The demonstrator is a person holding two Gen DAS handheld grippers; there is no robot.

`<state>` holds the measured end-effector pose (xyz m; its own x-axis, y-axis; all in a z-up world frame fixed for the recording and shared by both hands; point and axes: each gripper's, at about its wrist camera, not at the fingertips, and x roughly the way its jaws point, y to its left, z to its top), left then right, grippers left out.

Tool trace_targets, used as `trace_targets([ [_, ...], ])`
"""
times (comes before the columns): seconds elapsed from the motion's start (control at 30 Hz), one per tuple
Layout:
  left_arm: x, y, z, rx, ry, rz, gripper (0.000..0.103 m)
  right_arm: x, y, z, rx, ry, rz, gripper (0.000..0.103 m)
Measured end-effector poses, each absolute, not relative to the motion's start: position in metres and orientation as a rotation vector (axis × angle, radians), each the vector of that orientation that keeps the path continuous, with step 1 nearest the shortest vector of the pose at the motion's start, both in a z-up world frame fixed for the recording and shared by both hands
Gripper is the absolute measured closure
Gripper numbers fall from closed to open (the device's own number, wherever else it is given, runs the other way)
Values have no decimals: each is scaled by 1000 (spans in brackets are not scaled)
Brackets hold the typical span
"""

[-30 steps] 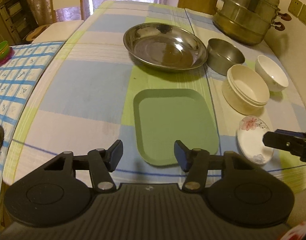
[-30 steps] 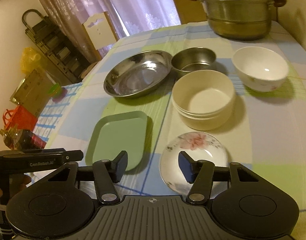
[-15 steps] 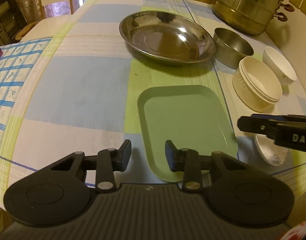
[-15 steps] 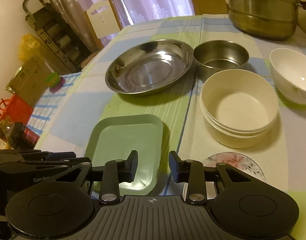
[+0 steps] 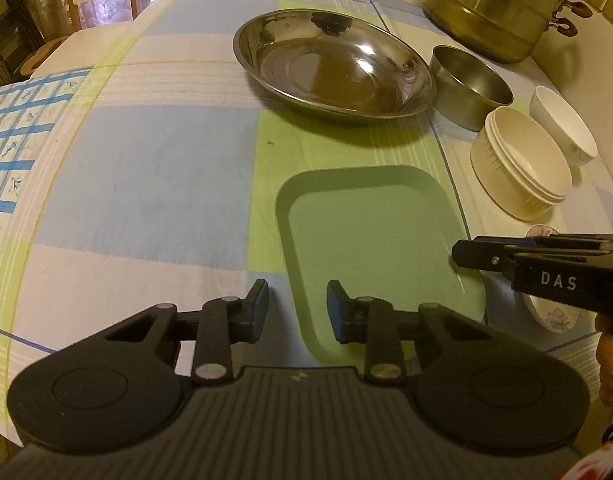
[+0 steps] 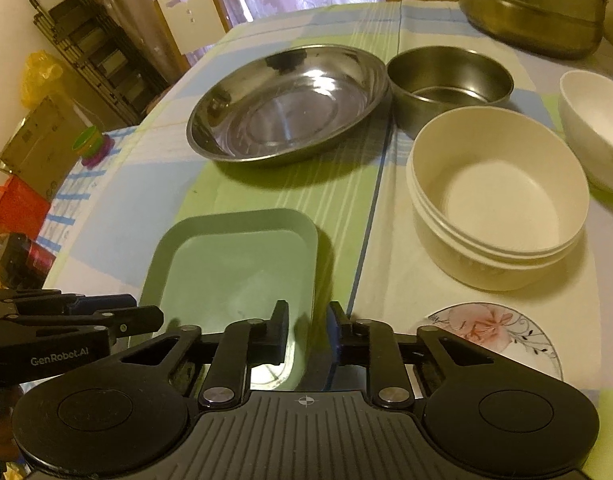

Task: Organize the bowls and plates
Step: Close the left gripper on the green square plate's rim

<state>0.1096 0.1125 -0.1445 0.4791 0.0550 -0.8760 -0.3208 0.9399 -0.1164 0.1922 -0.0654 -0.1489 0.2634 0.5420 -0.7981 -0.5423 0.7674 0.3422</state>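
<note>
On the cloth-covered counter [image 5: 146,184], a broad shiny steel basin [image 5: 334,76] sits empty toward the far edge, a matte green rectangular tray [image 5: 370,240] lies empty by the near edge, and both grippers' fingers [image 5: 258,312] [image 6: 280,332], narrowing, straddle its rims without pressing.

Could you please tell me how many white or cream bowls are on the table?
2: a cream ribbed bowl right of the green tray, and a white bowl further right, cut off by the frame. None seems hidden.

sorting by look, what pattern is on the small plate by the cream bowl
White with a pink flower and dark vine lines; the small plate shows best in the right wrist view.
</note>
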Motion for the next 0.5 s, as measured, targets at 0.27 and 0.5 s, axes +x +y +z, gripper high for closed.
trace_targets([
  [0.27, 112, 114, -148, -296, 1058, 215, 88, 192, -63, -152, -5, 1088, 731, 92],
  [0.5, 110, 114, -147, -286, 1054, 207, 94, 191, -61, -149, -13, 1079, 723, 97],
])
